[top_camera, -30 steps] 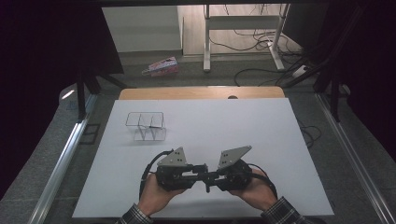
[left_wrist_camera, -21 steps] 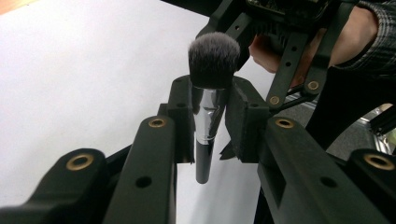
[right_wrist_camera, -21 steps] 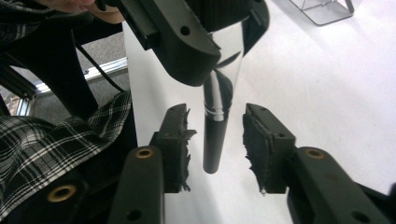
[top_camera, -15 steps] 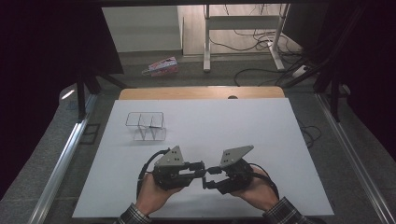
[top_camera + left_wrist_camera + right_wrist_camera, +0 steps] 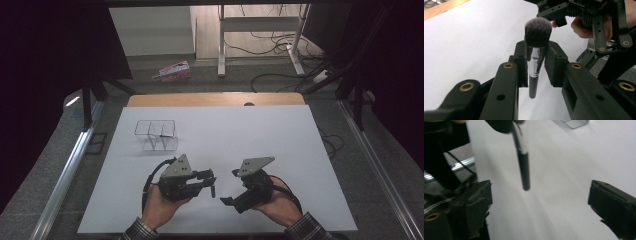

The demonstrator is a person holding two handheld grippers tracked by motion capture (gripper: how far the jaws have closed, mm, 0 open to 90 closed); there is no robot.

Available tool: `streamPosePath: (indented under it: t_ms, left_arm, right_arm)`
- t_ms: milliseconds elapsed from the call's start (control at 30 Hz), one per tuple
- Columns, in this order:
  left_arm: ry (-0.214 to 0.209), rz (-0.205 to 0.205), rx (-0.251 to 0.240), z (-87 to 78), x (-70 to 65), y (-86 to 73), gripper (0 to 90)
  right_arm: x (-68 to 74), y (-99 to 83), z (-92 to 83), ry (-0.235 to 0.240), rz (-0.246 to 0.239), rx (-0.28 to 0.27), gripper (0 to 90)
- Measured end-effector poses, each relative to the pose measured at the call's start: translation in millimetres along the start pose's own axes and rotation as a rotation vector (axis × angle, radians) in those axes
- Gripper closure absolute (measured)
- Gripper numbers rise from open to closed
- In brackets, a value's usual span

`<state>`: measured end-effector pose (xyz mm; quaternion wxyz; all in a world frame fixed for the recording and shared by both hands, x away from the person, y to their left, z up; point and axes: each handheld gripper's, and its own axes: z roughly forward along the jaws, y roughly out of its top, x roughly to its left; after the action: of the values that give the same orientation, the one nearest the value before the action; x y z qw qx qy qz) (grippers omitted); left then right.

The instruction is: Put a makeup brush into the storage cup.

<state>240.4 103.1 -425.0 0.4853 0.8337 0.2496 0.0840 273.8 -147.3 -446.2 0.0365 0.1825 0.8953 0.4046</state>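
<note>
Brush (image 5: 534,62): makeup type, short round handle, matte black at the free end, a polished chrome ferrule above it, and a dense dome of bristles, dark at the base and grey-white at the tips. Left tongs (image 5: 535,53) are clamped on the ferrule just under the bristles; the handle hangs out below the pads. In the high view the left tongs (image 5: 210,181) hold it above the near middle of the counter (image 5: 260,130), handle end pointing down.

Right tongs (image 5: 540,195) stand wide apart, having just been opening; the brush handle (image 5: 523,167) hangs between and beyond the jaws, touching neither pad. High view puts the right tongs (image 5: 231,187) just beside the left, facing them.

Counter: flat, matte white sheet with a pale wood strip along the far edge. Wire basket (image 5: 156,135), thin metal rods, boxy, sits at the far left, well apart from both hands.
</note>
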Motion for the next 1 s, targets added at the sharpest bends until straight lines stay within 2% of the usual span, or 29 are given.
streamPosePath:
  t_ms: [67,400,600,1000]
  left_arm:
    - [0.008,-0.004,-0.002,-1.1,0.9,-0.7,73.5]
    - [0.047,-0.018,-0.001,-5.7,5.6,-3.2,73.5]
    - [0.07,-0.025,-0.002,-8.5,8.3,-4.4,73.5]
    - [0.152,-0.061,-0.009,-20.2,20.7,-13.7,73.5]
  right_arm:
    - [-0.8,-1.6,-0.4,-0.006,-0.006,0.003,1.2]
    - [-8.2,-9.0,-6.7,-0.035,0.029,-0.001,0.0]
    - [-8.9,-12.4,-9.6,-0.059,0.019,0.006,0.0]
    - [-14.5,-24.8,-24.8,-0.119,0.038,0.011,0.1]
